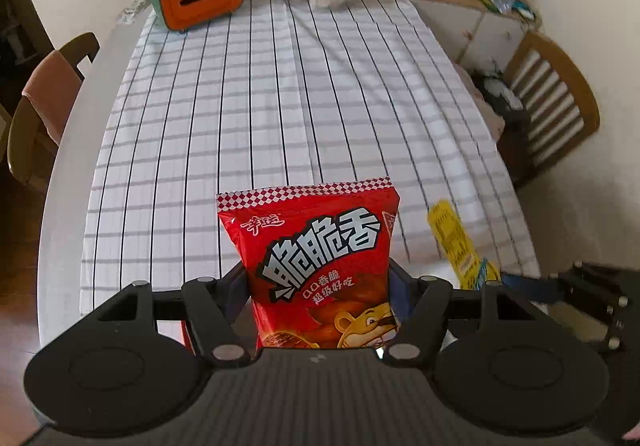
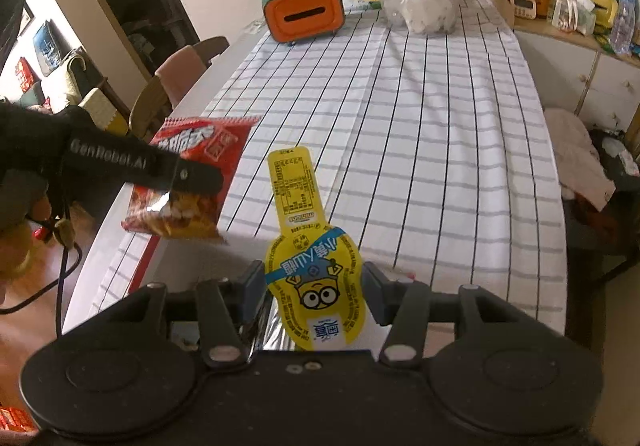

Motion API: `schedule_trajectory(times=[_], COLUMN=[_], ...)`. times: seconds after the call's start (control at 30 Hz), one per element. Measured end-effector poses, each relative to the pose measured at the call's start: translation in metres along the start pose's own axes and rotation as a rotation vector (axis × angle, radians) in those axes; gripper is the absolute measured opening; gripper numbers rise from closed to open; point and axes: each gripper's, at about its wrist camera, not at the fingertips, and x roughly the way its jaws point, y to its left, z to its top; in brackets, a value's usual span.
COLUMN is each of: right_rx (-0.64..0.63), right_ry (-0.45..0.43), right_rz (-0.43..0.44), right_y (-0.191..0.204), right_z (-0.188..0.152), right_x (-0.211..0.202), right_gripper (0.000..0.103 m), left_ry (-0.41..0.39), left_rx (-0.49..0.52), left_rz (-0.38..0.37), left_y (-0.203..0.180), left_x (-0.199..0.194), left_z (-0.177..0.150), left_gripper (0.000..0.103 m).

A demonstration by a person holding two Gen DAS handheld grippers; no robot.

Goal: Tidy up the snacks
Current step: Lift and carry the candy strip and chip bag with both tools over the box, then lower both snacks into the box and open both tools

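Two gripped snacks: glossy red packet (image 1: 316, 266), yellow cartoon pouch (image 2: 316, 286).

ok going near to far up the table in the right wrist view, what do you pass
right gripper shut on the yellow minion snack pack → bare checked tablecloth → orange tissue box and, to its right at much the same depth, the clear plastic bag

Left hand-held gripper (image 1: 320, 286) clamped, fingers level, extended forward; right hand-held gripper (image 2: 314, 286) likewise clamped, apparently slightly behind and right of the left.
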Motion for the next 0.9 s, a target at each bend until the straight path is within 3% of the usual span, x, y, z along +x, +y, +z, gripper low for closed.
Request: schedule_trajectory(times=[0.47, 0.7, 0.9], right_rx=[0.013, 0.014, -0.006], right_ry=[0.115, 0.154, 0.178], right_rz=[0.003, -0.018, -0.026], right_y=[0.02, 0.025, 0.032], right_z=[-0.056, -0.075, -0.083], right_x=[0.033, 0.047, 0.057], right_gripper=[0.051, 0.051, 0.051], left_ry=[0.118, 0.122, 0.164], left_rx=[0.071, 0.132, 0.131], left_rz=[0.05, 0.118, 0.122], left_y=[-0.003, -0.012, -0.008], left_x=[0.041, 0.059, 0.074], left_z=[-0.078, -0.1, -0.109], left_gripper=[0.068, 0.068, 0.068])
